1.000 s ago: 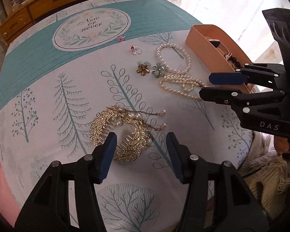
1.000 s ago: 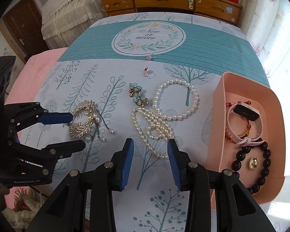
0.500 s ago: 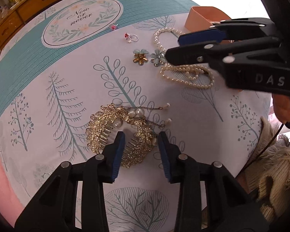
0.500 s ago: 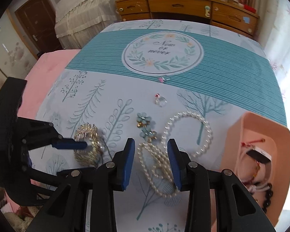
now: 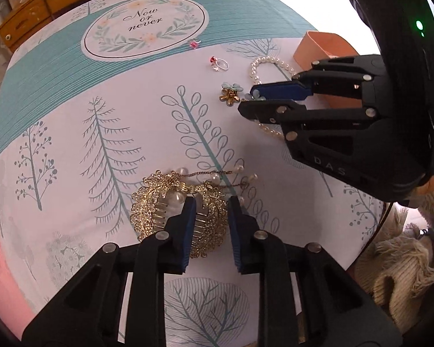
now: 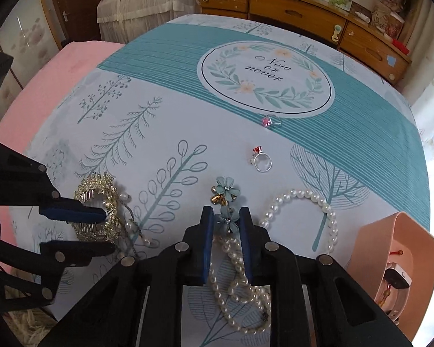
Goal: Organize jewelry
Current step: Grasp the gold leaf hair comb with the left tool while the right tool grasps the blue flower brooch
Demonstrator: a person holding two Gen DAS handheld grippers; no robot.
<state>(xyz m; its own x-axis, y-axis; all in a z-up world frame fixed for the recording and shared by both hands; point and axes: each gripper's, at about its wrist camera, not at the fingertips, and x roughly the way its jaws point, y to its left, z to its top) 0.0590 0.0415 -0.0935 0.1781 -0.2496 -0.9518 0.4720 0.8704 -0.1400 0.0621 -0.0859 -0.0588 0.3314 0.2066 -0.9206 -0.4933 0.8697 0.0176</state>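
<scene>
A gold leaf hair comb (image 5: 159, 208) with pearl dangles lies on the printed cloth; my left gripper (image 5: 209, 202) is open with its fingers straddling the comb's right half. The comb also shows in the right wrist view (image 6: 101, 185). My right gripper (image 6: 225, 214) is open around a blue flower earring (image 6: 226, 220), above a pearl necklace (image 6: 240, 289). A second flower earring (image 6: 225, 189), a pearl bracelet (image 6: 303, 196), a red-stone ring (image 6: 261, 160) and a pink-stone ring (image 6: 270, 121) lie beyond. The peach tray (image 6: 402, 240) at right holds a watch.
The cloth-covered table (image 6: 159, 110) ends near the tray on the right and beside me at the front. A pink surface (image 6: 43, 92) lies left. A wooden dresser (image 6: 303, 8) stands behind. A knitted cream fabric (image 5: 405, 260) sits at lower right in the left wrist view.
Both grippers moved forward and down. The left one narrowed and now straddles the gold comb. The right one advanced from the pearl necklace to the blue flower earring.
</scene>
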